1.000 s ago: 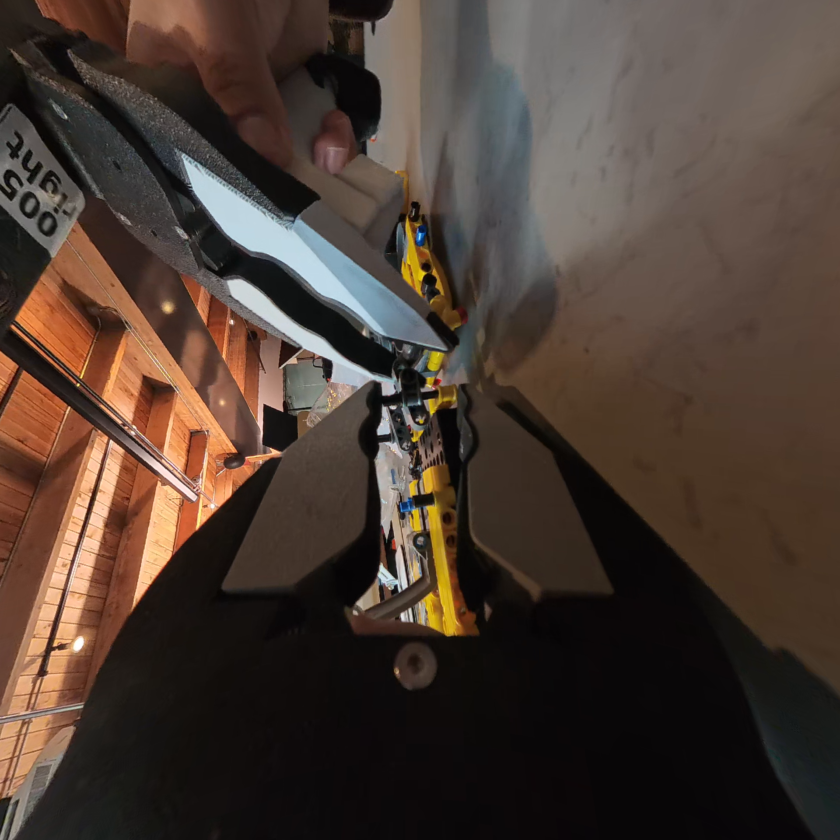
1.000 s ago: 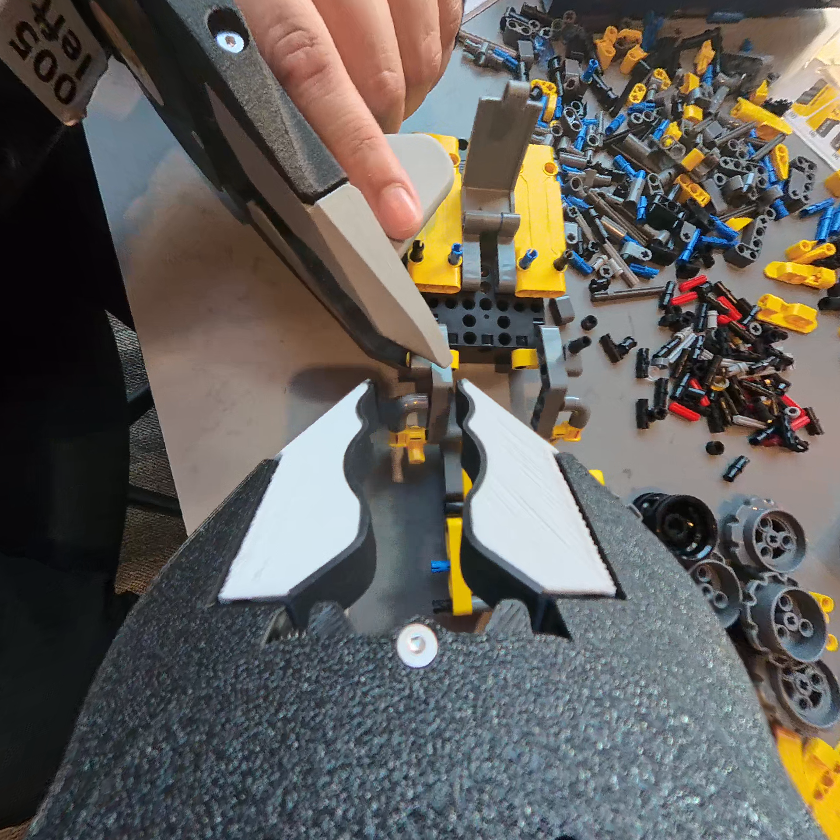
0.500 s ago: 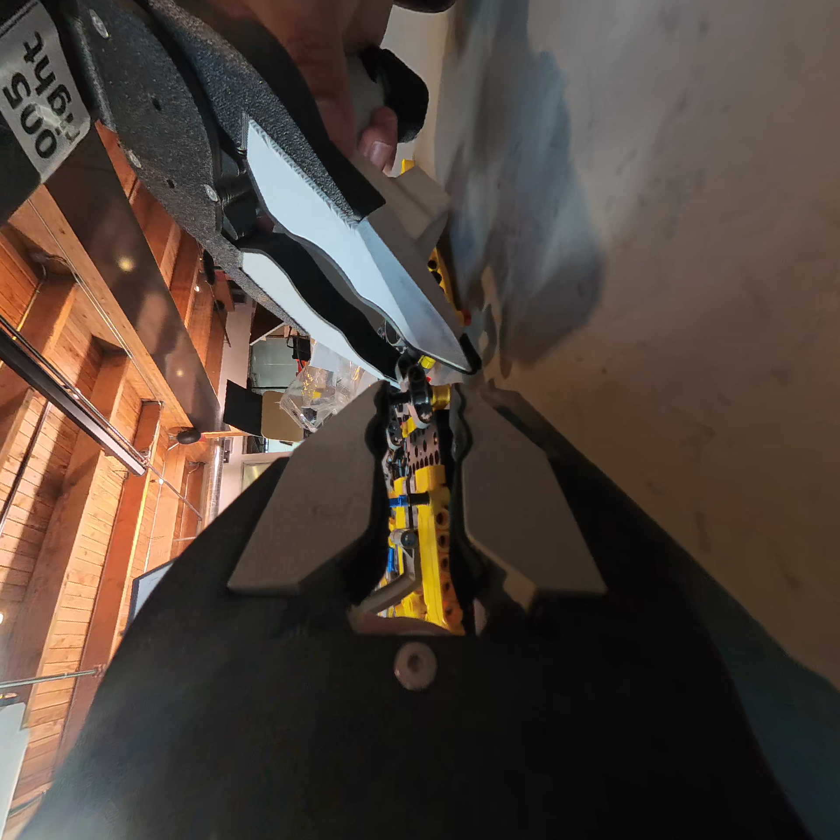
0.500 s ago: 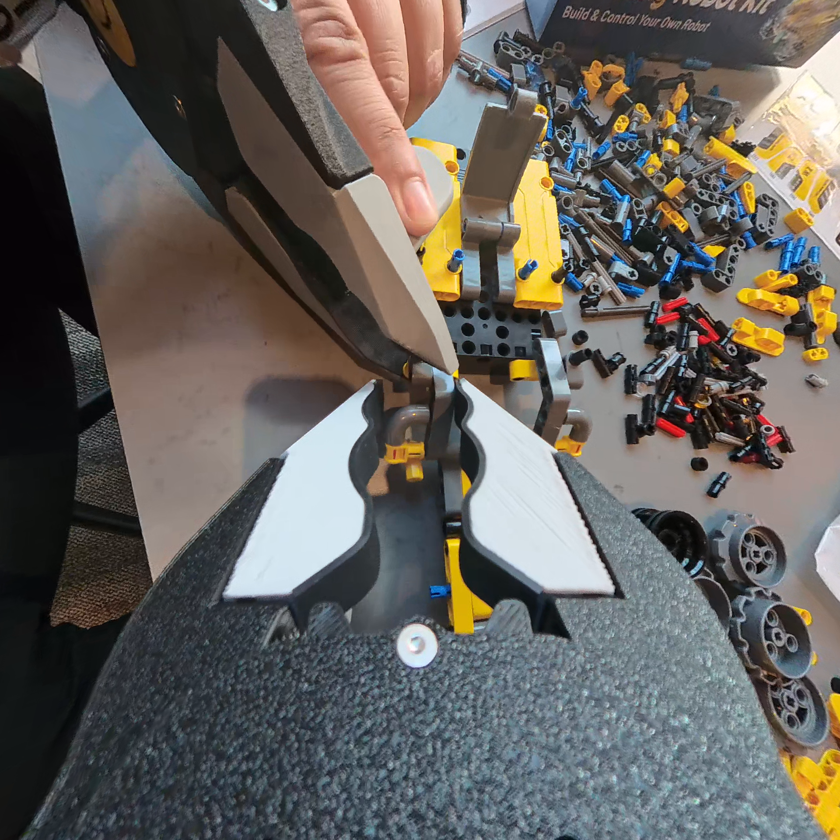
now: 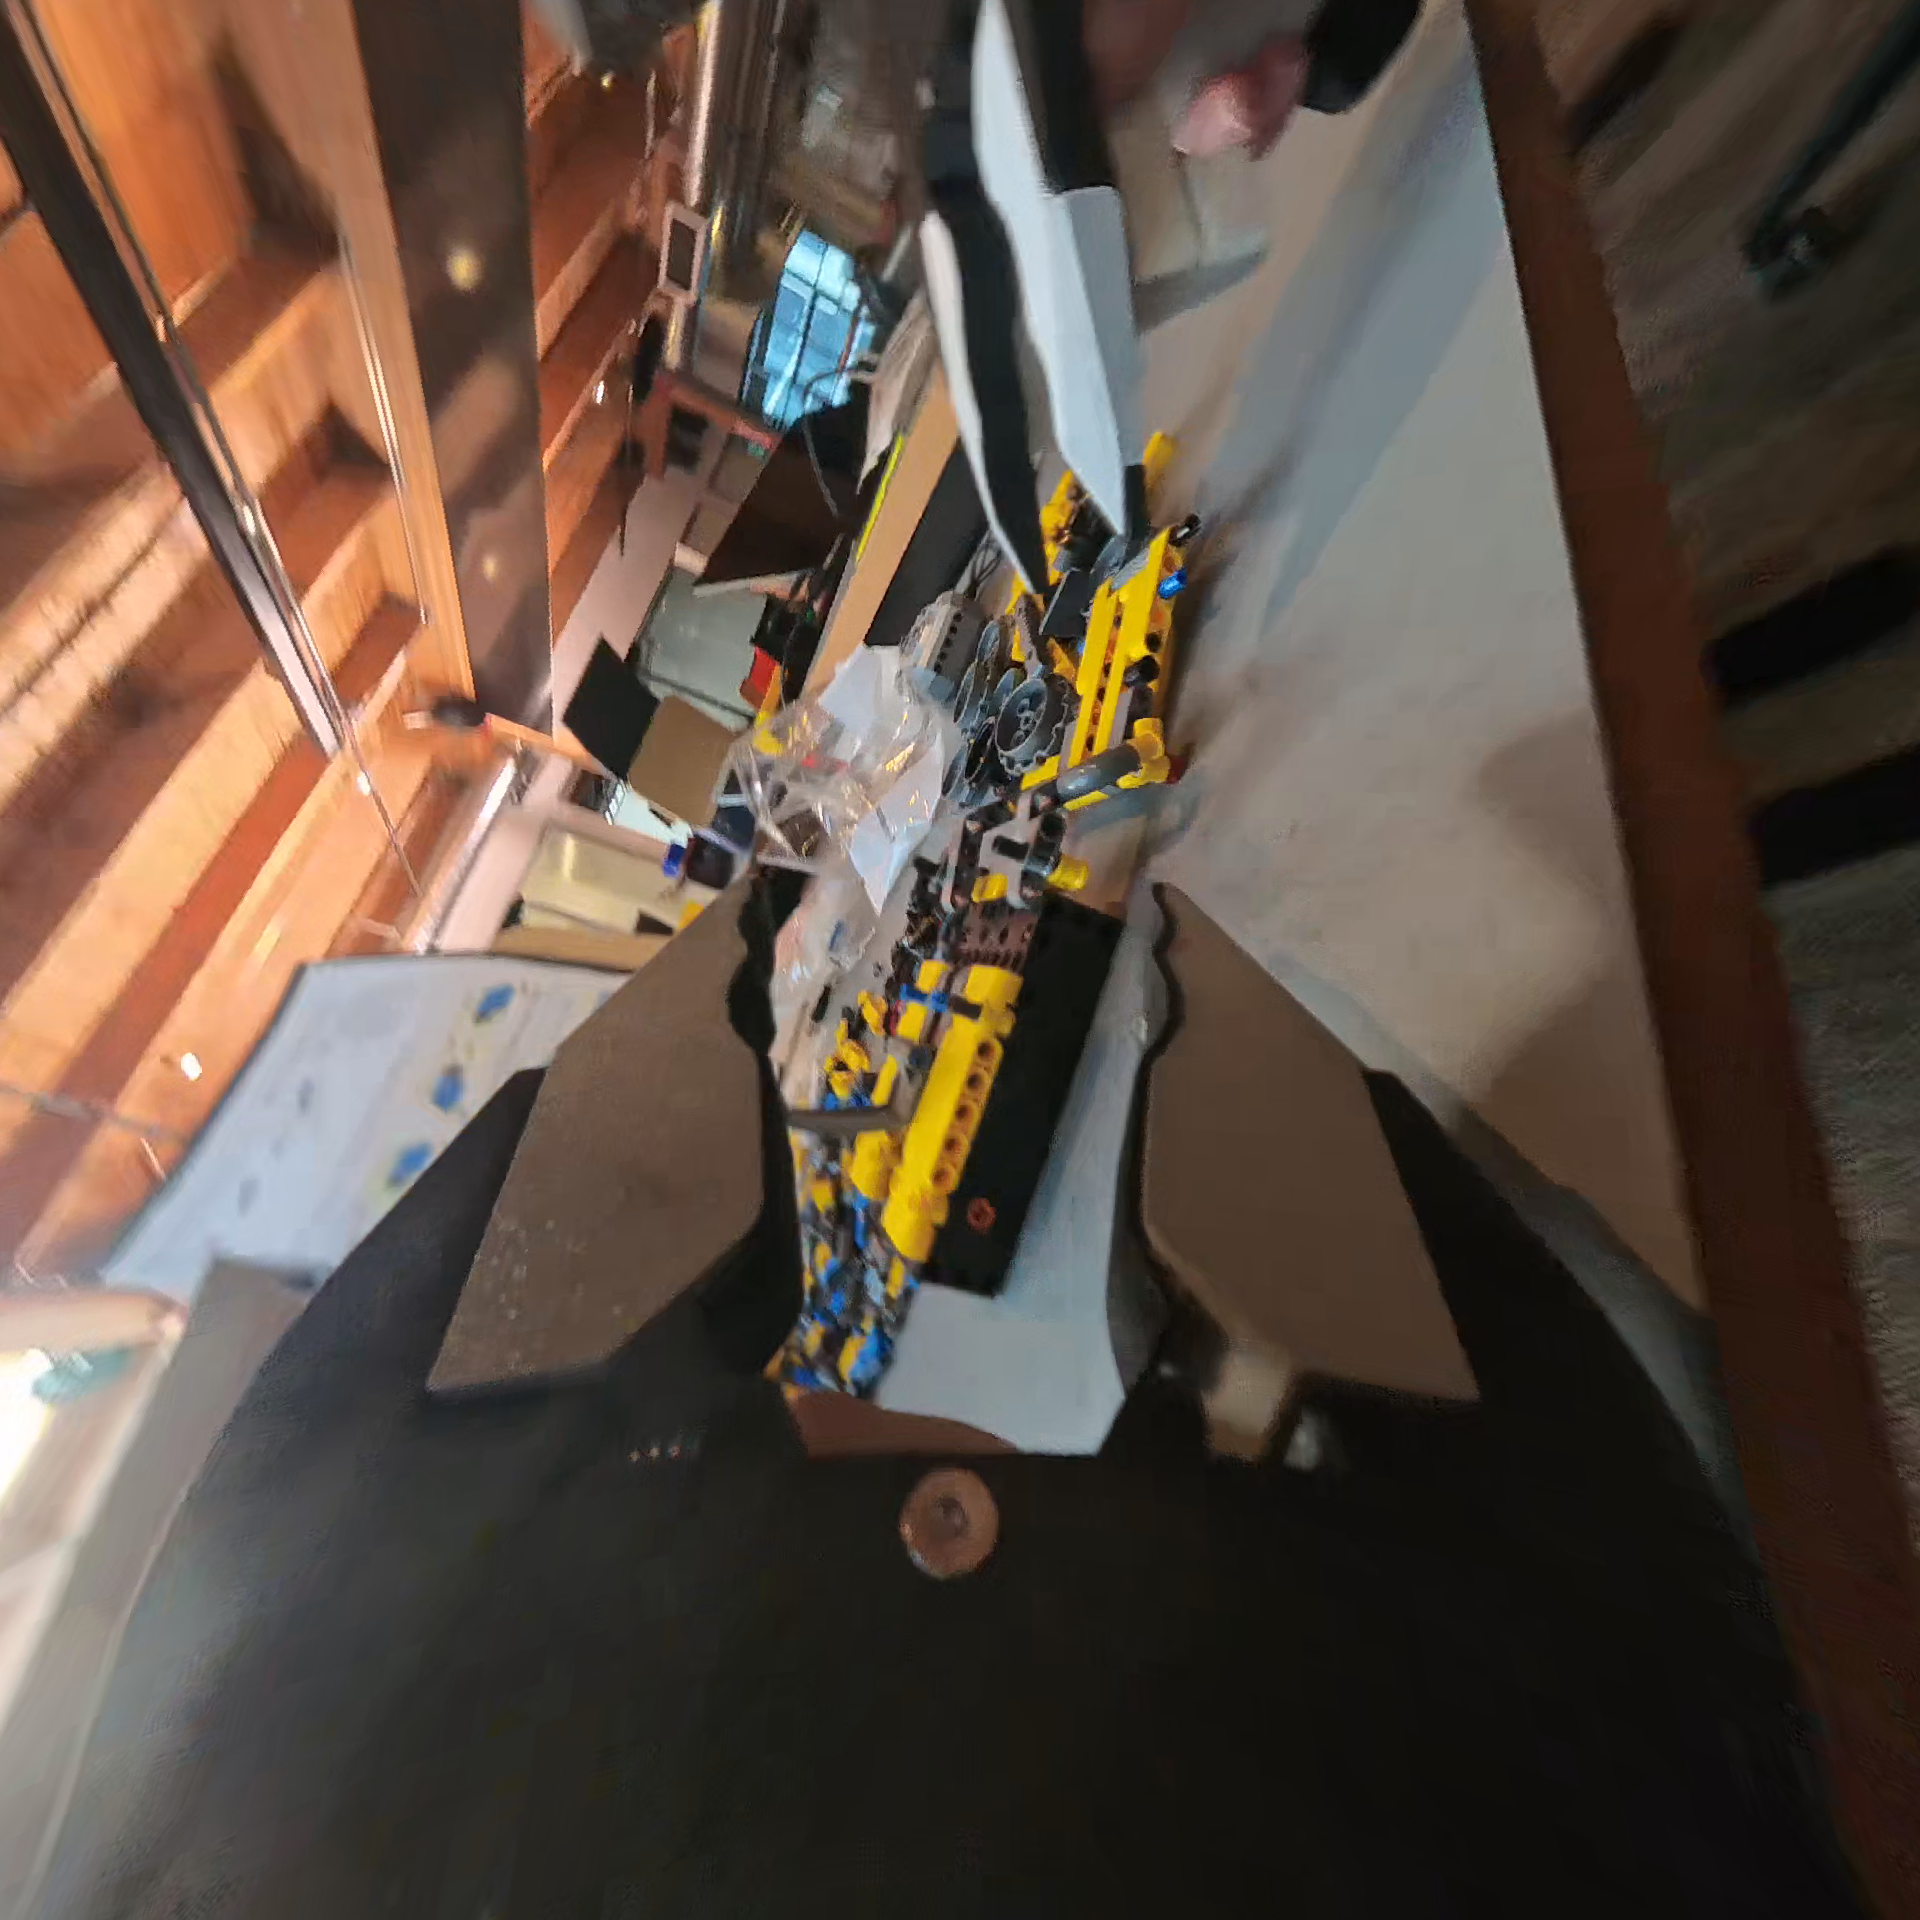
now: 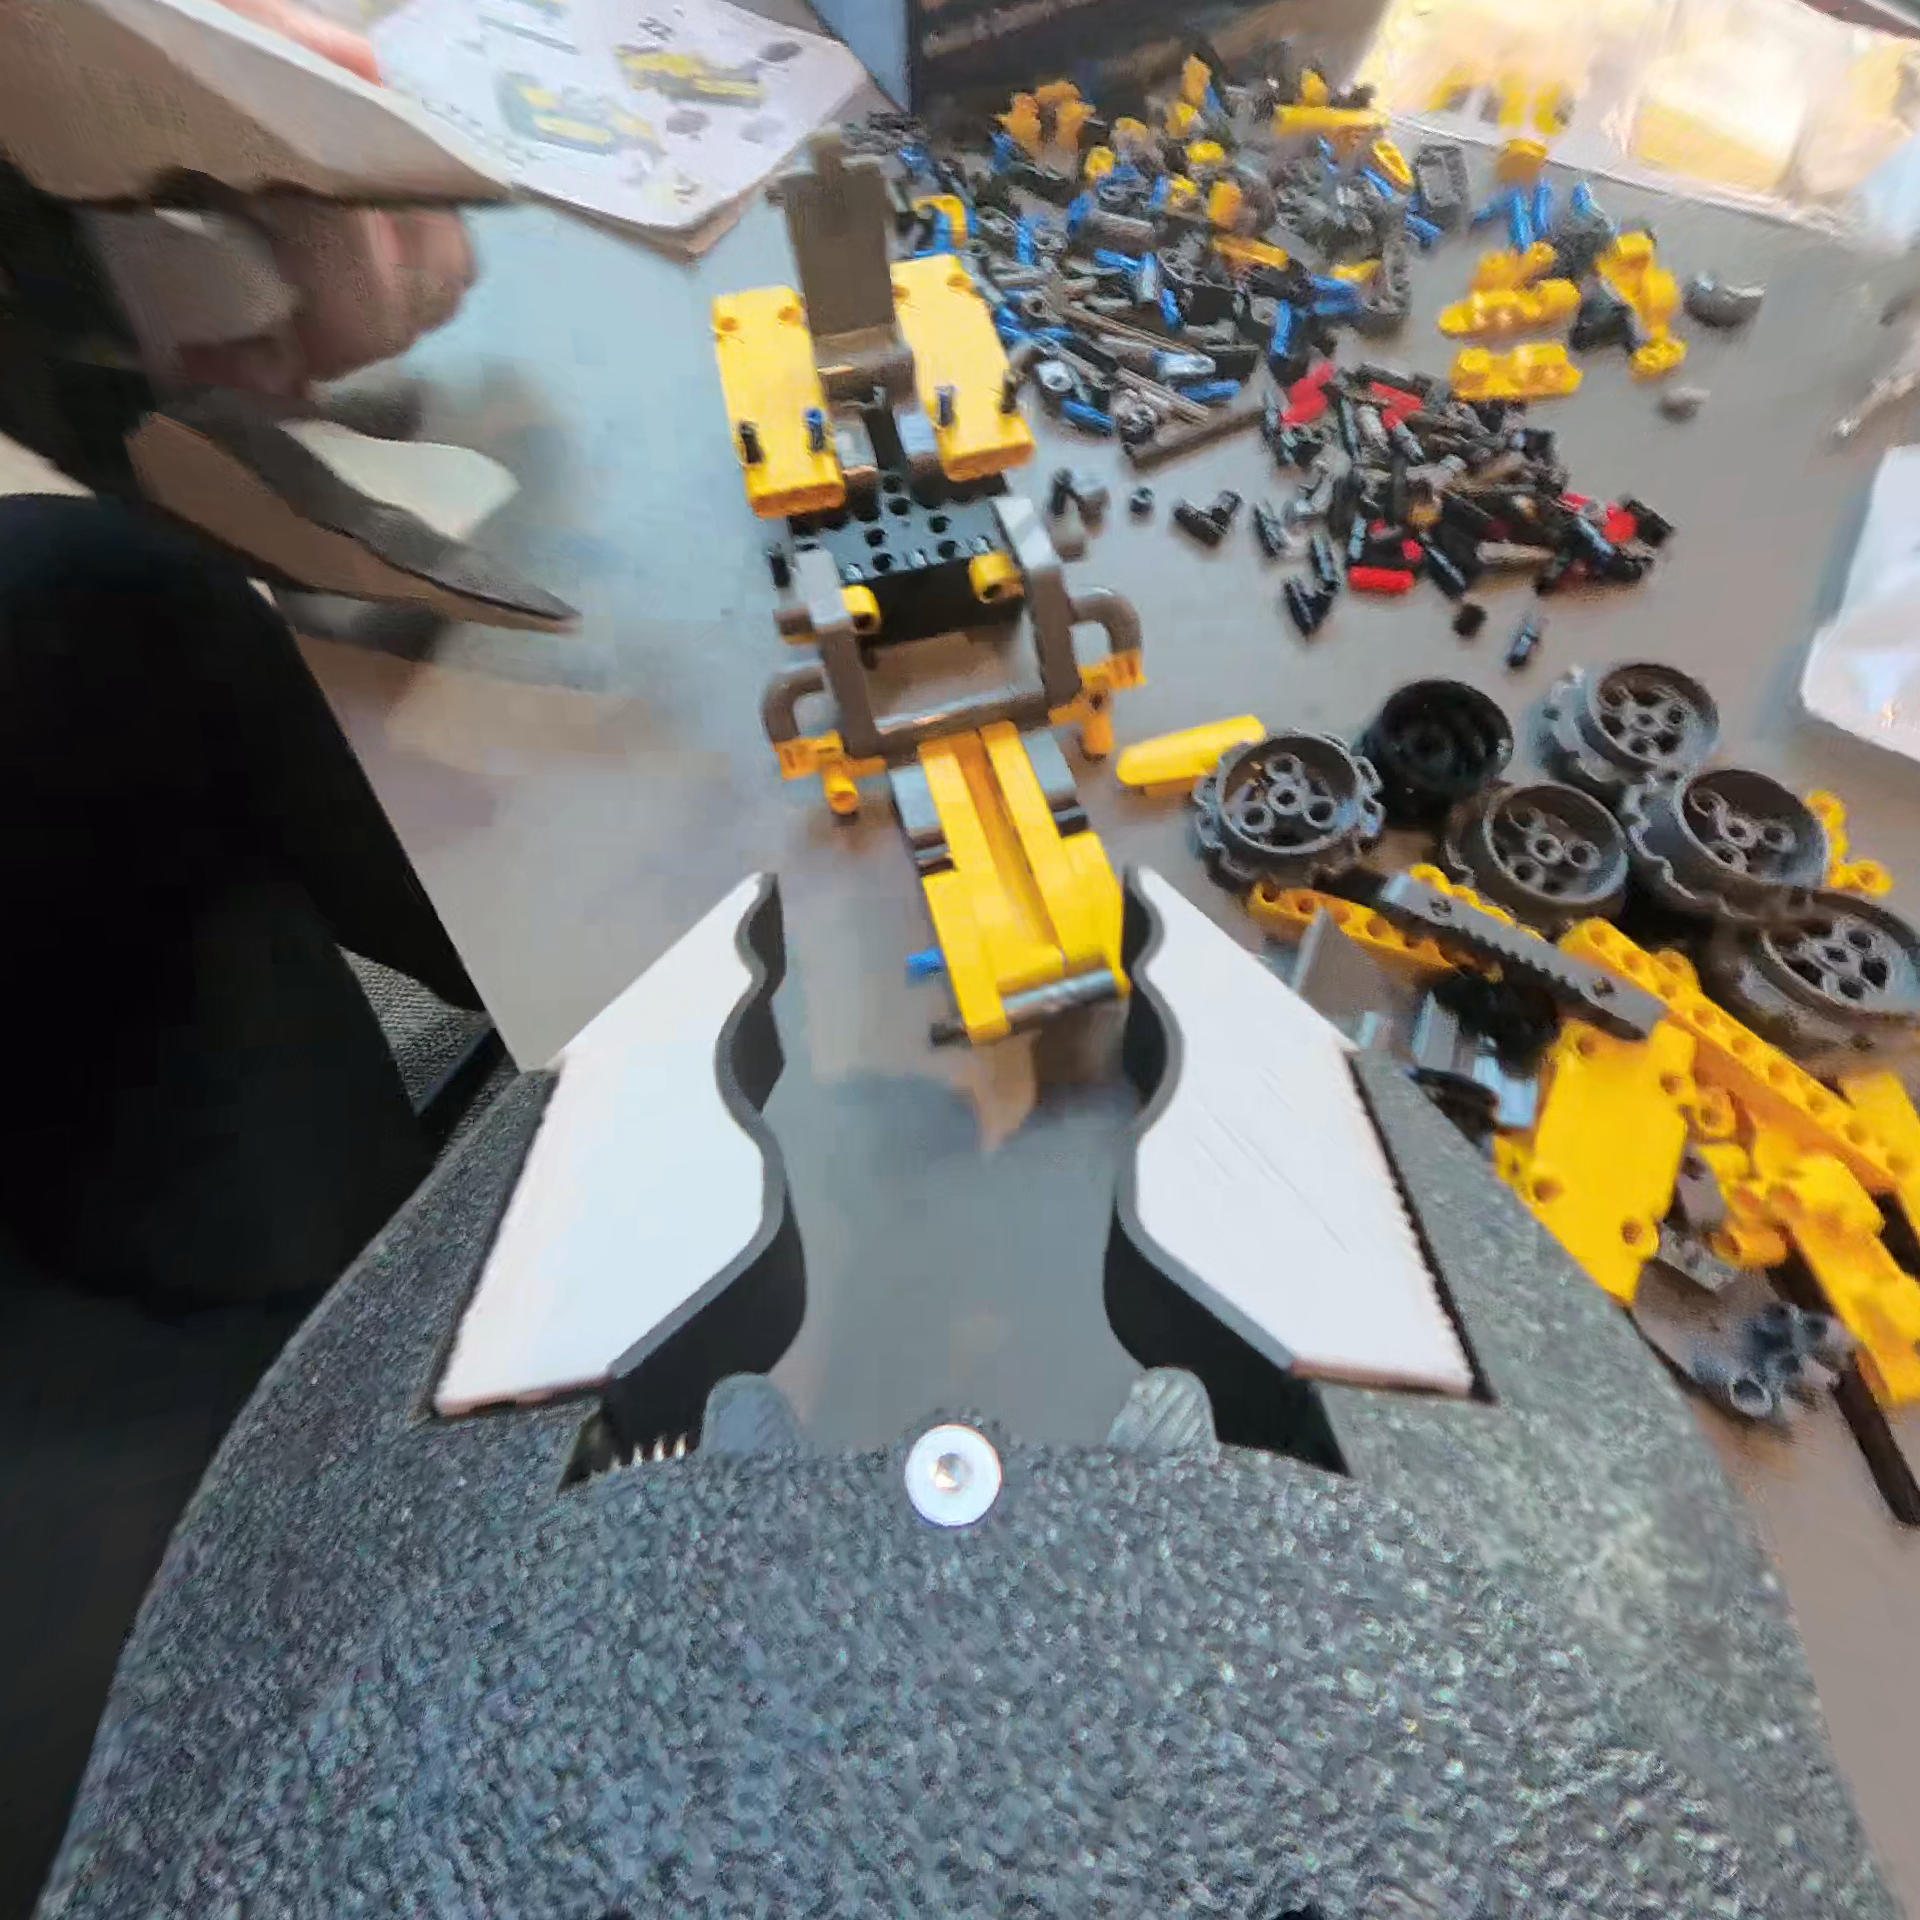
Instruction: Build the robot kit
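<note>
Both grippers, the right gripper (image 6: 951, 925) and left gripper (image 5: 951, 914), hover empty with jaws spread wide beside a part-built yellow model (image 6: 914, 582) resting on the worktop (image 6: 582, 790).

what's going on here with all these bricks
A person holds a pair of tongs in each hand over a grey table. Both the right tongs and the left tongs are open and hold nothing. A half-built yellow and black brick model sits on the table just ahead of the right tongs. Loose small pieces and grey wheels lie beside it.
</note>
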